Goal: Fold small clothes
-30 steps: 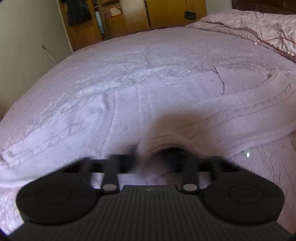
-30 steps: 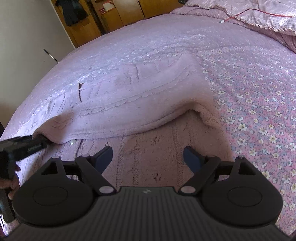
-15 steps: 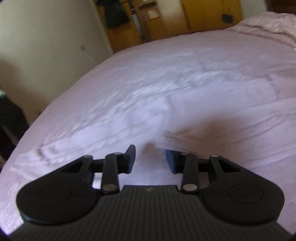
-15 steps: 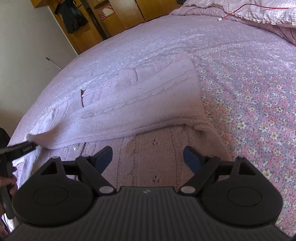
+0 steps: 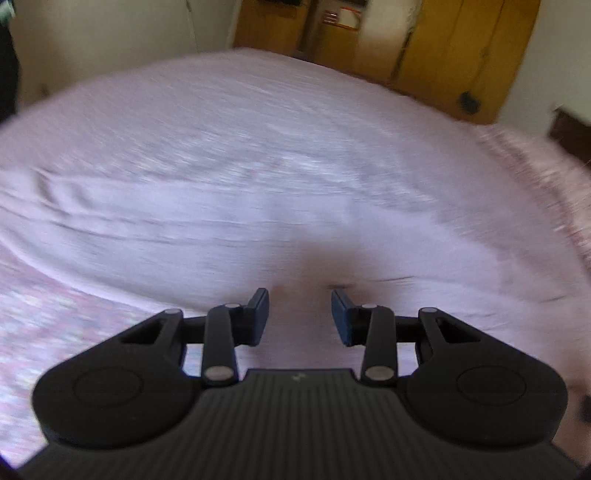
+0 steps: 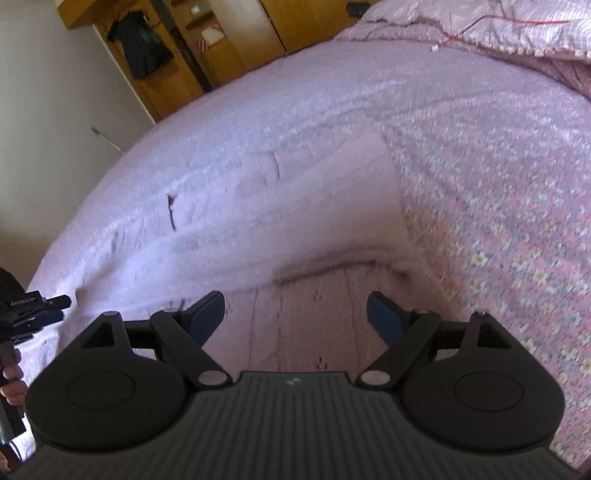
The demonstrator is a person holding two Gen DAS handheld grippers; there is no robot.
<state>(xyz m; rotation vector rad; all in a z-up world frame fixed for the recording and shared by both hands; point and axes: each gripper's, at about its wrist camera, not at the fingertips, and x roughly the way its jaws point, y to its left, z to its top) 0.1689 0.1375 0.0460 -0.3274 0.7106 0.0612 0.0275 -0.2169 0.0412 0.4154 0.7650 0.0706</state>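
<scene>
Pink knit sweater (image 6: 295,206) lies partly folded on bed (image 6: 498,192). Left claw (image 5: 300,312) open, empty, above knit. Right claw (image 6: 295,314) wide open, empty. Knit likely soft, floppy, stretchy; best pinched at folded edge or hem.

Bare bedspread (image 6: 498,221) right of folded sweater (image 6: 295,221); rumpled quilt (image 6: 498,26) bounds far side.

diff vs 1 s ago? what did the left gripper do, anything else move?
The left gripper, shut on a fold of the pink sweater a second ago, has let go and now hangs open, its view swung toward the wardrobe. The right gripper stayed open above the sweater's lower part. The sweater stays folded over on the bed.
</scene>
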